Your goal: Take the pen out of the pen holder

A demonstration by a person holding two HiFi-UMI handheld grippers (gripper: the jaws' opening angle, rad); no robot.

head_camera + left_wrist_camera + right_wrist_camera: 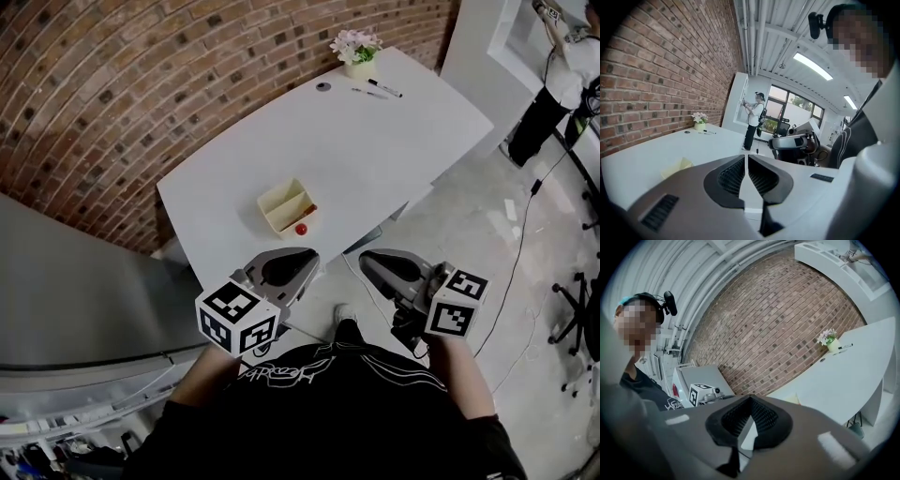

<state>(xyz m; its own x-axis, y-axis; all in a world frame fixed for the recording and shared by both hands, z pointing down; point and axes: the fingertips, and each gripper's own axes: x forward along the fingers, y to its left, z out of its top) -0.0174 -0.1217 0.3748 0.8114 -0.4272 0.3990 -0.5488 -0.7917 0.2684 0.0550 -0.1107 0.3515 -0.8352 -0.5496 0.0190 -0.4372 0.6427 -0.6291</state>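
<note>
Left tool (305, 261) and right tool (370, 264), both clenched and empty, before the worktop (375, 159). A pen (384, 89) lies at its far end.

Readable text, your inventory:

1. Your black shirt (375, 427): white outline lettering (272, 376) on the chest. It is stylised and creased, so the letters cannot be told for sure. The right gripper view shows the same print, too small to read.
2. Left gripper (302, 259), marker cube (236, 319): black-and-white coded squares, no letters or digits.
3. Right gripper (367, 260), marker cube (457, 303): likewise.
</note>
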